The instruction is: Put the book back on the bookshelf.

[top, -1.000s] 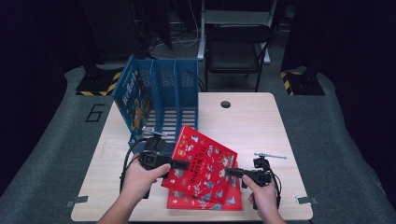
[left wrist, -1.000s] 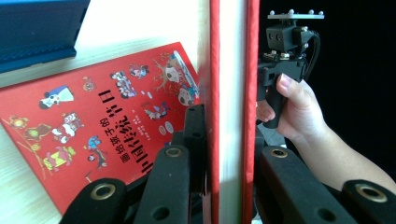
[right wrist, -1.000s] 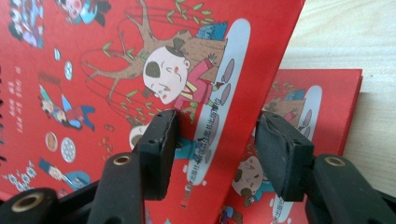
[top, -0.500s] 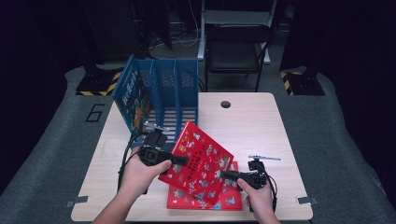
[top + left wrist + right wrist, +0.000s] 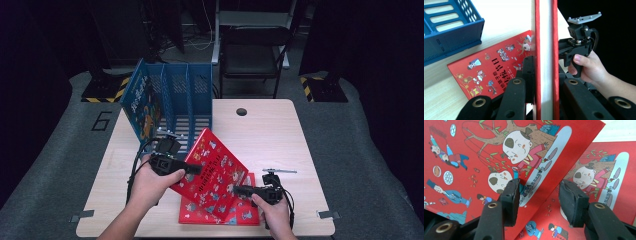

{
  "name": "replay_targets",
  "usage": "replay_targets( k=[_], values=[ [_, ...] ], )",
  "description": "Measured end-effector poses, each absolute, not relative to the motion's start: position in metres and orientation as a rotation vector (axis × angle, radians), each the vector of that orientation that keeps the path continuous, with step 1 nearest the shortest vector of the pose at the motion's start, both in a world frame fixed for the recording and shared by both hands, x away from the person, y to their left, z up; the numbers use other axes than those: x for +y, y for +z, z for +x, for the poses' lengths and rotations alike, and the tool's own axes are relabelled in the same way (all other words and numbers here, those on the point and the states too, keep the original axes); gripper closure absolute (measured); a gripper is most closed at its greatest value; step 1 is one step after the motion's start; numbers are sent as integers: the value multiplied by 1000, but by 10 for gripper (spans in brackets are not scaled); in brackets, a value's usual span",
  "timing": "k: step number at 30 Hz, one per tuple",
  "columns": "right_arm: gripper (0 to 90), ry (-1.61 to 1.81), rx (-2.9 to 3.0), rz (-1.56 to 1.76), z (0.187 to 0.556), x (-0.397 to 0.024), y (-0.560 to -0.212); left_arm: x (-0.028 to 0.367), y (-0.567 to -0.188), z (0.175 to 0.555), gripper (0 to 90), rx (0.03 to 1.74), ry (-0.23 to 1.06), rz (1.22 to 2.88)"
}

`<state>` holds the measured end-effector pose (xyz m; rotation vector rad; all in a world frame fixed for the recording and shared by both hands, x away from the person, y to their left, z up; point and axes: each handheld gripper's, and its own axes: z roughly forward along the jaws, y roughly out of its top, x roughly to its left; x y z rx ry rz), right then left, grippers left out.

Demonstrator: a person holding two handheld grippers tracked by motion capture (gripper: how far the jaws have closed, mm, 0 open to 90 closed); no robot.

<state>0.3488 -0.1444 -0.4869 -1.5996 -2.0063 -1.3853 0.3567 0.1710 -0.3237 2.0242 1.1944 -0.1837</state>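
Looking from left to right, I see the blue file rack [image 5: 170, 102] at 11 o'clock on the tabletop [image 5: 270, 135]. My left gripper [image 5: 192, 169] has its fingers pinching the edge of the lifted red book [image 5: 212, 172], which tilts up near 6 o'clock. A second red book [image 5: 245, 212] lies flat under it. My right gripper [image 5: 239, 190] sits at 5 o'clock, its fingers [image 5: 510, 200] spread apart just in front of the lifted book's cover, not pressing on it.
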Motion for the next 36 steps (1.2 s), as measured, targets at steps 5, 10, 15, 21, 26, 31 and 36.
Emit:
replay_targets(
  k=[5,10,15,21,26,31,36],
  values=[
    [517,-1394,-2039,-1588,348,-142,-487,170,-321,358,793,1203,-194,2038],
    [517,-1389,-2045,-1576,350,-142,-487,169,-319,360,791,1211,-200,2080],
    [516,-1380,-2051,-1571,350,-139,-488,167,-313,363,791,1212,-216,2132],
    [546,-1340,-2175,-1589,346,-139,-485,160,-308,370,789,1230,-177,2192],
    [649,-1285,-2309,-1519,342,-127,-486,151,-304,370,791,1221,-170,2222],
    [694,-1261,-2366,-1481,340,-113,-490,143,-300,370,779,1209,-122,2276],
    [698,-1230,-2391,-1474,340,-107,-495,141,-299,370,763,1215,-90,2308]
  ],
)
